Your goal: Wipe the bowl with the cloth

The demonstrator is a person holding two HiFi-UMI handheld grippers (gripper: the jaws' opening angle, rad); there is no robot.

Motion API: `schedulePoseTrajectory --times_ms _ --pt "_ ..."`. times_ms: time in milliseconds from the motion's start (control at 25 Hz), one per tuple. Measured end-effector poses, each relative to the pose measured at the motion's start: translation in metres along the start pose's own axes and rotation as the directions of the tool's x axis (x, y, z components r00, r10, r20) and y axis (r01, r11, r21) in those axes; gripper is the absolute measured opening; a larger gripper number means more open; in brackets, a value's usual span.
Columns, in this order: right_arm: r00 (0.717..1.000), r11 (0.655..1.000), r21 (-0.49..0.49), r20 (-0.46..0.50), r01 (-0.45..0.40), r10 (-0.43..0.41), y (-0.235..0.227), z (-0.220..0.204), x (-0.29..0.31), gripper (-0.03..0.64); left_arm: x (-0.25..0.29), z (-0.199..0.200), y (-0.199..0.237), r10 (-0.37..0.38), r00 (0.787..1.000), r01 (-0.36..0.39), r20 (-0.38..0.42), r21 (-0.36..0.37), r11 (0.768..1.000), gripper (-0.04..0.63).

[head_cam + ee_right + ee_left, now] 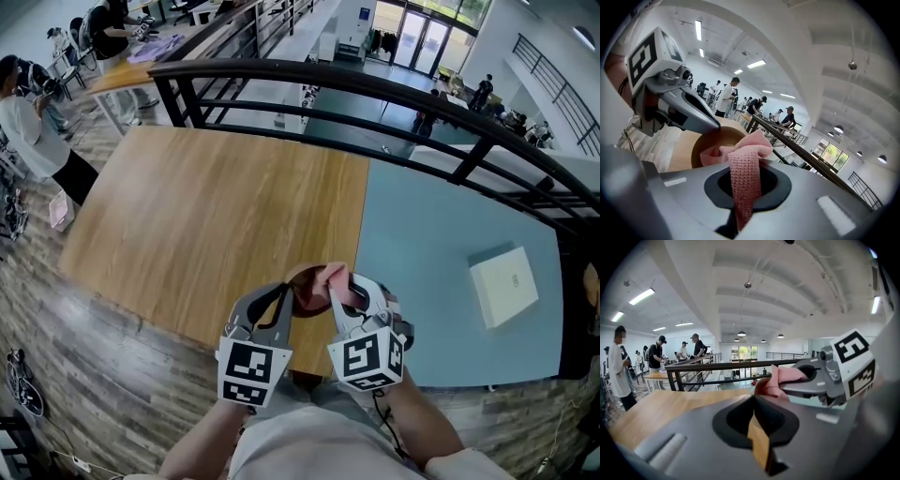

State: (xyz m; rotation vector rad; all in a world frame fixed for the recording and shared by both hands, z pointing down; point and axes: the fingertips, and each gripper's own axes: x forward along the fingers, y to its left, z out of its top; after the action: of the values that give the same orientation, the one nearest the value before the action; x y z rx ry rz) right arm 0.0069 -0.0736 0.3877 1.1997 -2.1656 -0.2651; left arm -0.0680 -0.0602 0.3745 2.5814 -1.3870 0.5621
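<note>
Black railing (375,89) arcs across top of frame; several people at desks beyond, upper left. Table (206,216) fills centre, wood on left half, pale blue on right half. One white box (503,285) on blue half, right of frame, well apart from grippers. Two grippers at lower centre, tips side by side at table's near edge. Left gripper (281,295) clamped on rim of single brown bowl (307,298). Right gripper (342,286) clamped on one pink knitted cloth (330,275), bunched in bowl.
</note>
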Motion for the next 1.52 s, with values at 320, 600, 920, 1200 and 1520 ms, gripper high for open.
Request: schedulePoseTrajectory --times_ms 320,600,920,1200,1520 --pt "0.997 0.989 0.131 0.037 -0.069 0.065 -0.003 -0.006 -0.014 0.011 -0.005 -0.004 0.009 0.020 1.000 -0.020 -0.013 -0.038 0.999 0.006" --pt "0.982 0.966 0.233 0.173 -0.112 0.072 -0.029 0.027 -0.033 0.011 -0.002 -0.008 0.018 0.031 0.998 -0.031 -0.047 -0.013 0.999 0.006" --pt "0.959 0.957 0.270 0.283 -0.107 0.027 -0.057 0.071 -0.041 0.011 0.007 -0.006 0.009 0.010 0.996 0.002 -0.091 0.122 0.993 0.005" --pt "0.953 0.985 0.120 0.291 -0.123 0.083 -0.043 0.091 -0.025 0.011 0.020 0.006 -0.022 -0.066 0.994 0.079 -0.082 0.173 0.982 0.006" --pt "0.960 0.972 0.101 0.208 -0.213 0.189 -0.015 0.075 -0.001 0.011 0.024 0.014 -0.027 -0.078 0.995 0.091 -0.064 0.247 0.965 0.006"
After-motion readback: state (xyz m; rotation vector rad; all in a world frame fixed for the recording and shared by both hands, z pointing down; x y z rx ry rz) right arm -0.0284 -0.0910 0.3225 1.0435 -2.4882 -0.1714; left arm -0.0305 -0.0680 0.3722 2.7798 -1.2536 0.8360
